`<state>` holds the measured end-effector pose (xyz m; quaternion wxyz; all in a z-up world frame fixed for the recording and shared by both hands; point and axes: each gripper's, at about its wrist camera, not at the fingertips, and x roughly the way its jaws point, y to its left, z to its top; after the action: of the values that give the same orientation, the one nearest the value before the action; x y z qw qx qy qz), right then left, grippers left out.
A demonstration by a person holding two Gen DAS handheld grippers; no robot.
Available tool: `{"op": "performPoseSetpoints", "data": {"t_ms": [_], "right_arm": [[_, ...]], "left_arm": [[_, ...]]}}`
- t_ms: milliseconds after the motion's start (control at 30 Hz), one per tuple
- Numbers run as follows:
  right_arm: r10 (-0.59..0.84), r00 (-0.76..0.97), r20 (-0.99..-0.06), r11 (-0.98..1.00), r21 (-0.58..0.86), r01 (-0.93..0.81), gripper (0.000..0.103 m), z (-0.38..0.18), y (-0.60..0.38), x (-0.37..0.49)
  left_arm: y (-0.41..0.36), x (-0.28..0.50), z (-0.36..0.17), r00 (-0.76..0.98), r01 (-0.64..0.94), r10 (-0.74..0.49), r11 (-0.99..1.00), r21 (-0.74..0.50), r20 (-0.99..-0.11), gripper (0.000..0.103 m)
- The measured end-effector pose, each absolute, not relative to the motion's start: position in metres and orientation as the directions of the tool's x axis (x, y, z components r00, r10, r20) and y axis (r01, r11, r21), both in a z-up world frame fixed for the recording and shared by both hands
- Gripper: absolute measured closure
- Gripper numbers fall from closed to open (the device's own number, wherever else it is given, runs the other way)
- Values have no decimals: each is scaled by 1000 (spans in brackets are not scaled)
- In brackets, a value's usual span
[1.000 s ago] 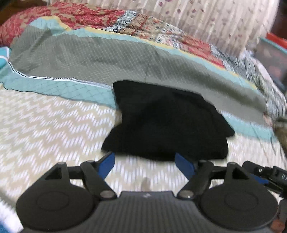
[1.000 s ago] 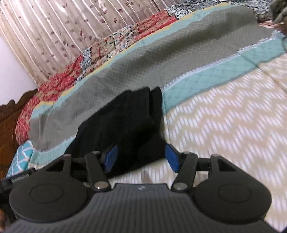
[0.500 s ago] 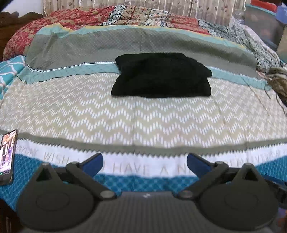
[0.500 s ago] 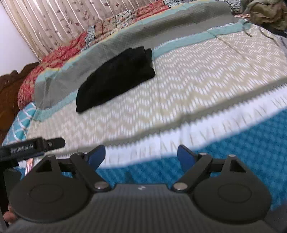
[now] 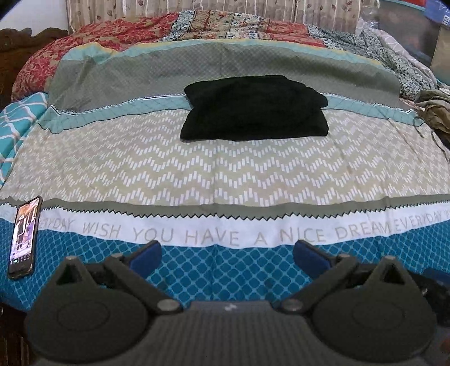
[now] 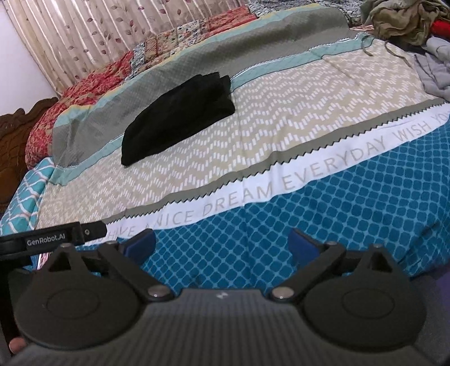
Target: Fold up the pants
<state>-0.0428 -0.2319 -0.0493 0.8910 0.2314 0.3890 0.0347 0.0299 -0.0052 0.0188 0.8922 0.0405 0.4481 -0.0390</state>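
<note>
The black pants [image 5: 253,109] lie folded into a compact rectangle on the patterned bedspread [image 5: 225,174], far across the bed from both grippers. My left gripper [image 5: 227,253] is open above the blue near edge of the bed, nothing between its blue pads. In the right wrist view the pants [image 6: 180,115] sit up and to the left. My right gripper [image 6: 222,242] hovers over the same blue band; its jaws are opening with nothing between them. A black part of the left gripper [image 6: 53,235] shows at the left edge.
A phone [image 5: 24,236] lies on the bed's near left corner. A pile of olive and grey clothes [image 6: 399,19] sits at the far right. A wooden headboard [image 6: 14,132] stands at the left, and a curtain [image 6: 84,36] hangs behind a red patchwork quilt [image 5: 112,31].
Both grippers let go of the pants, opened wide and pulled back to the near edge of the bed. The folded pants stay where they were laid.
</note>
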Motion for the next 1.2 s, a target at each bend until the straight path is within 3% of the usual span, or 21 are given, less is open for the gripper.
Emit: {"op": "performPoseSetpoints", "data": {"t_ms": [600,1200], "right_arm": [[293,646,-705,889,450,88,1,-57,-221,-45],[201,713,-672,914,390,111,1,-45,-223,-49]], "left_arm": [[8,32,12,625,3,99,992,129,-775,0],[8,32,11,655,18,143,979,205,-742,0]]}}
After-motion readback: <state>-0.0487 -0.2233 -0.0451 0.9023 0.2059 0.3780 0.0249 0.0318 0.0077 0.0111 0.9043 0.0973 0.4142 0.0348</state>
